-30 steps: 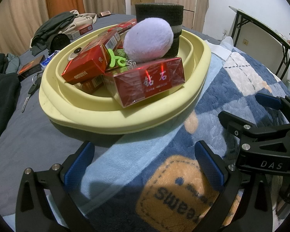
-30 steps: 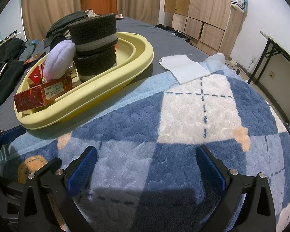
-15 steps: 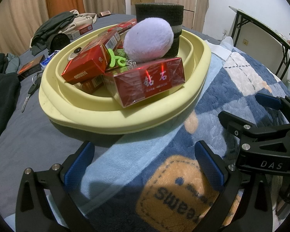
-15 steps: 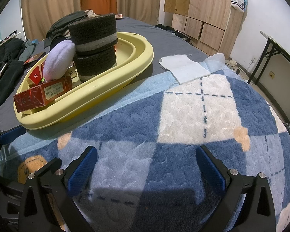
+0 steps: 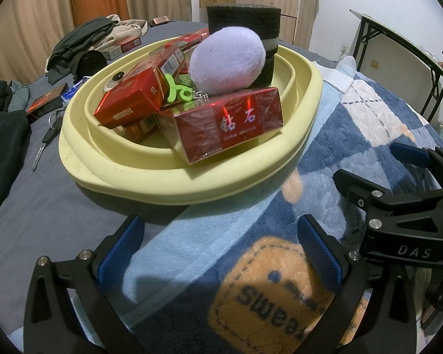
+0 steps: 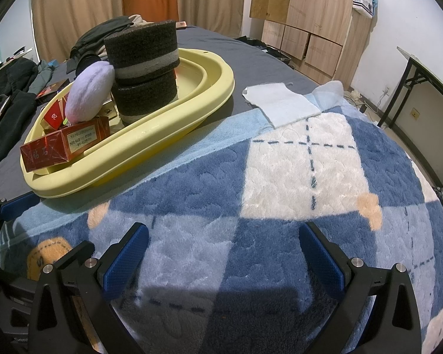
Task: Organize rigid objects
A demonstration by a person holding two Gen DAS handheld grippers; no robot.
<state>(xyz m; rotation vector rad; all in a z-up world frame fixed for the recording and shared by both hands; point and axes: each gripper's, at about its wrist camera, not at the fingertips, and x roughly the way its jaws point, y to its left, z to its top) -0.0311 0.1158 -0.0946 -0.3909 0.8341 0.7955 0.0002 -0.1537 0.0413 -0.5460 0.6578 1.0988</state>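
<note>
Wide bare stretch of the checked blanket lies clear ahead of the spread right gripper. To its left the yellow basin is heaped: red boxes, lilac plush, dark foam rolls. Only its near rim is clear before the left gripper.

Yellow basin, red boxes, blue-checked blanket

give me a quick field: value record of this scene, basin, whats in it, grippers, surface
basin: yellow basin, on the blanket edge
contents: red boxes, purple pompom, dark foam rolls, green clip
left gripper: open, empty, facing basin
right gripper: open, empty, over blanket
nearby: white cloth, keys, clothes
</note>
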